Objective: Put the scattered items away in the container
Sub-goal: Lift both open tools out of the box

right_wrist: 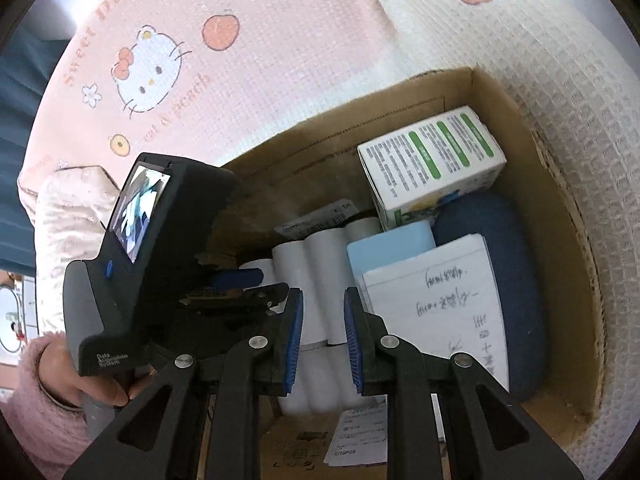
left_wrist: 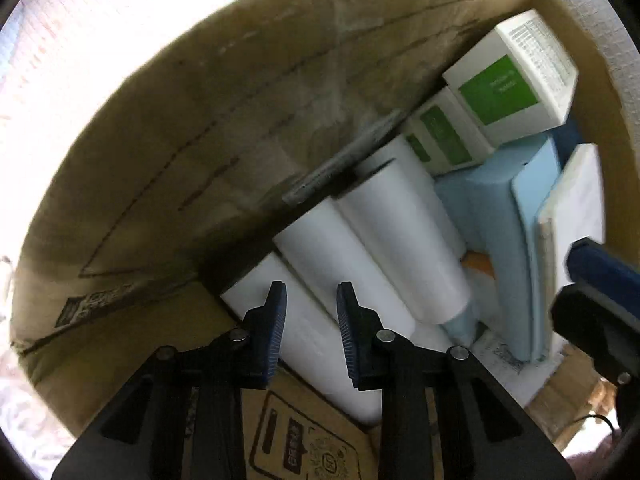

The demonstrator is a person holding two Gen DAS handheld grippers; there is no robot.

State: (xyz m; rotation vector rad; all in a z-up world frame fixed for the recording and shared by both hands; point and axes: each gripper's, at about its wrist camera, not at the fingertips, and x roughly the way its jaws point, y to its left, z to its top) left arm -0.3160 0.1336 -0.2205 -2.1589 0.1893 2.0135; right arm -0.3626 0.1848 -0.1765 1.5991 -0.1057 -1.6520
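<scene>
Left gripper [left_wrist: 311,300] jaws apart, empty, over white rolls [left_wrist: 372,248] in cardboard box [left_wrist: 160,140]; right gripper [right_wrist: 322,316] jaws closed, empty.

In the cardboard box [right_wrist: 560,208], the rolls [right_wrist: 320,264] lie side by side left of the notepad [right_wrist: 440,304]; a carton [right_wrist: 432,160] sits behind them.
</scene>
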